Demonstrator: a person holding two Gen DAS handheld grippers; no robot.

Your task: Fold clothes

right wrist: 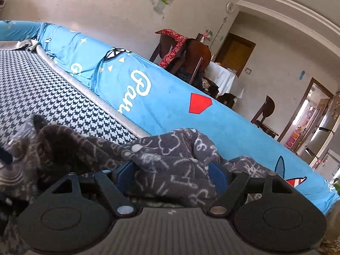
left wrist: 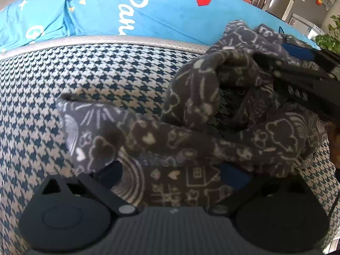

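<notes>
The grey fleece garment (left wrist: 191, 131) lies crumpled on the houndstooth cushion (left wrist: 63, 80), bunched toward its right side and reaching up to the silver piped edge (left wrist: 127, 39) where the seat meets the blue backrest cover (left wrist: 161, 14). To the left of the garment the cushion is bare weave, open right out to the picture's edge; on the far side the backrest closes things off.

White script on the blue cover reads "Pau" (right wrist: 138, 89) as far as it can be made out, beside a red pentagon (right wrist: 199, 103); the rest of the lettering is hidden in folds.

The garment is soft, fuzzy pile printed with pale outline clouds, hearts, houses and rainbow arcs, heaped in thick rounded folds. The cushion is a flat, tight dark-blue and cream check.

The left tongs (left wrist: 172, 172) stand wide over the near edge of the garment, cloth spread between the fingers; whether the pads press on it I cannot tell. The right tongs (right wrist: 172, 170) have a thick fold of the same fleece between their blue pads (right wrist: 216, 174), the jaws partway apart and seemingly gripping that bunch
</notes>
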